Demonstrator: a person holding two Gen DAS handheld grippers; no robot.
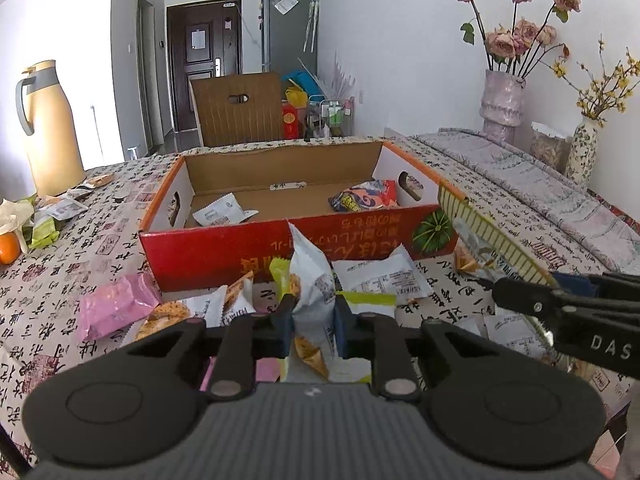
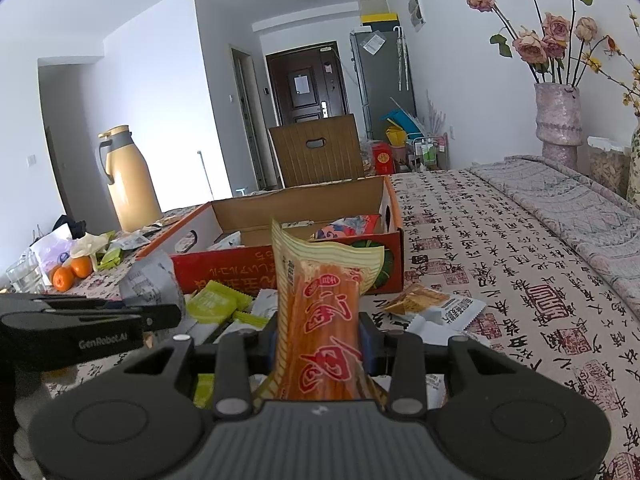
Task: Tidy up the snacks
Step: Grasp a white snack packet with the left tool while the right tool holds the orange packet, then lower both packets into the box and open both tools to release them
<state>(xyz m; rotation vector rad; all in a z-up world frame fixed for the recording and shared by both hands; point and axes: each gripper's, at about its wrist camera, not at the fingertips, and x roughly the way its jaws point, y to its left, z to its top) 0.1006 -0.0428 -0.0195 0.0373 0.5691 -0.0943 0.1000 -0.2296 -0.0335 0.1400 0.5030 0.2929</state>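
Snack packets, white one (image 1: 312,280) in left gripper (image 1: 314,320), orange one (image 2: 328,312) in right gripper (image 2: 320,344)

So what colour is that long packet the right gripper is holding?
Orange with red characters and a yellow-striped top edge; the long packet shows best in the right wrist view.

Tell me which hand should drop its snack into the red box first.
Probably the right. The right gripper holds its orange packet raised, with the top already level with the red box rim. The left gripper grips a white packet low among the pile before the box.
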